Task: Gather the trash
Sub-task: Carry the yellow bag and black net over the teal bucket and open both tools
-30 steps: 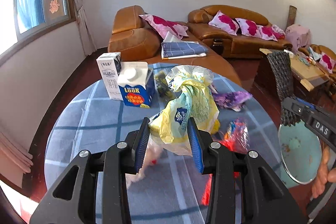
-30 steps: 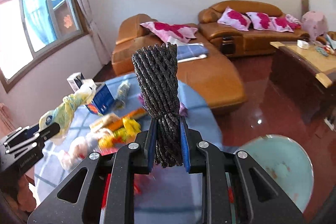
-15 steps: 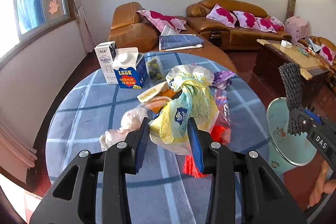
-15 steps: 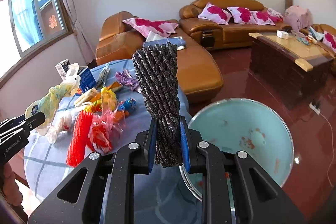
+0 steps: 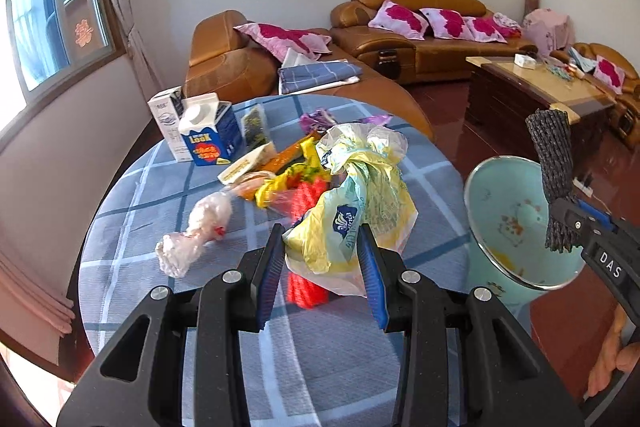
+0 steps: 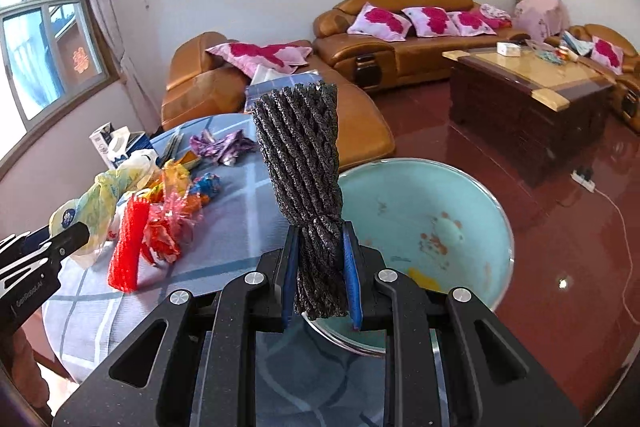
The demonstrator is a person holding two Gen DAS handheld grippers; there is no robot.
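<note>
On the round table with its blue checked cloth, the litter lies spread out: a blue milk carton and a white carton stand at the far side, nearer lie a clear crumpled bag, a red foam net sleeve, red and yellow wrappers and a purple wrapper. Just beside the table's edge, lower down, stands a pale blue enamel basin with a few scraps already in it.

The left gripper is clenched on a yellow and white plastic bag, held clear above the cloth. The right gripper is clamped on a black foam net sleeve, pinched at its waist, standing upright over the basin's near rim.

By my reading, this is the carrying step: two pieces are in hand and the basin serves as the bin. Next, each gripper needs to come over the basin's hollow and let go, the right first, since it is nearly there. The light bag may cling to the pads, so the jaws should part well.
</note>
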